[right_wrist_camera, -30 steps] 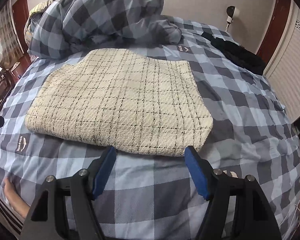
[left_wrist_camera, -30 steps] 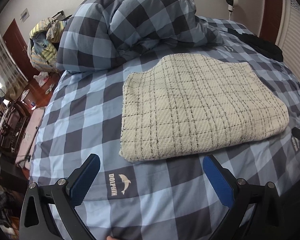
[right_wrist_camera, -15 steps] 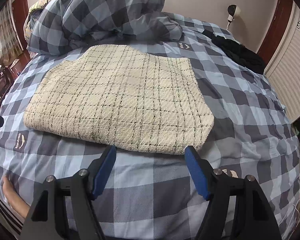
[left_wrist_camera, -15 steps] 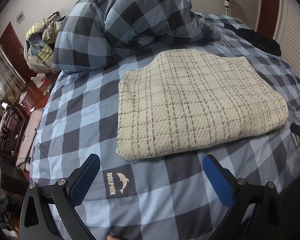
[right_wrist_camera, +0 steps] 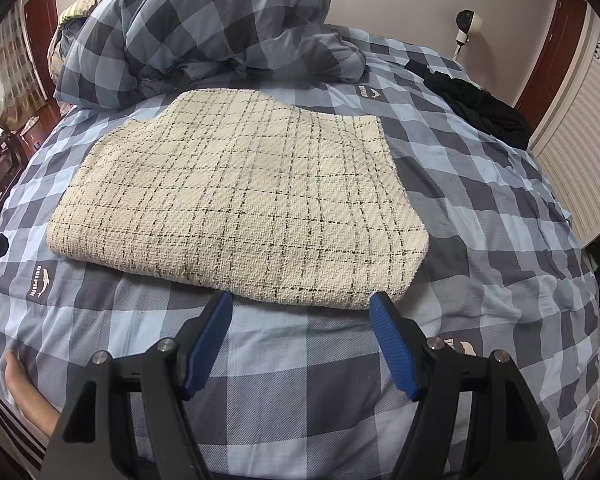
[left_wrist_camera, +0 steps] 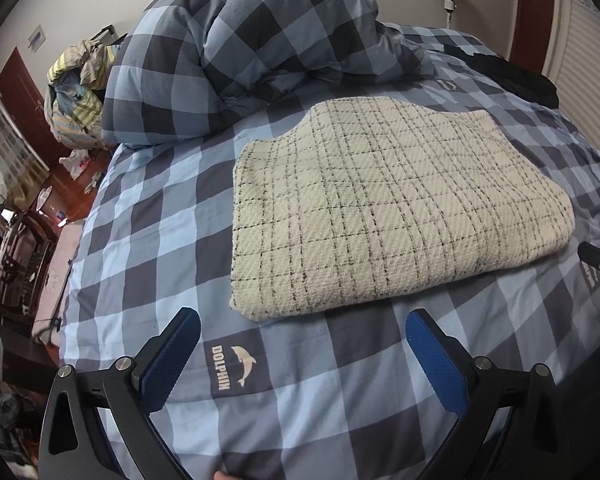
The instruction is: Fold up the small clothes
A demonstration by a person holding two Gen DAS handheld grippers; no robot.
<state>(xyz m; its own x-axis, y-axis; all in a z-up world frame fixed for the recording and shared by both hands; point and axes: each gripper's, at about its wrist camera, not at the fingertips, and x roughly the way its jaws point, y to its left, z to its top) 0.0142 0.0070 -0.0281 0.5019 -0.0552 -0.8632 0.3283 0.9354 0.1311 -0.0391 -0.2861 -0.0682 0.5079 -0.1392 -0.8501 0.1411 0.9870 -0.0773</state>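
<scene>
From the left wrist view, a cream woven garment with thin black check lines (left_wrist_camera: 396,208) is seen lying flat on a bed covered by a blue and grey checked sheet (left_wrist_camera: 148,216). It is already folded into a thick pad. Its long side runs from left to right across the picture, and the notched edge points away, toward the puffy blue and grey checked duvet heap (left_wrist_camera: 240,48). The left gripper (left_wrist_camera: 304,354) is held wide open with nothing in it, just short of the near left corner of the garment. A small dolphin label (left_wrist_camera: 236,362) is seen on the sheet between its blue pads (left_wrist_camera: 168,364).

From the right wrist view, the same garment (right_wrist_camera: 244,200) is spread across the middle of the bed sheet (right_wrist_camera: 500,240), long side again going left to right. The right gripper (right_wrist_camera: 300,340) is also wide open and empty, and its tips are very close to the rounded near edge. A pile of black cloth (right_wrist_camera: 480,112) is lying far off by the wall.

If another fold is wanted, it would likely be done best by closing both grippers on all the layers at the near edge together. The edge should then be lifted evenly and laid over, so that the corners are matched and no layer is left sliding out.
</scene>
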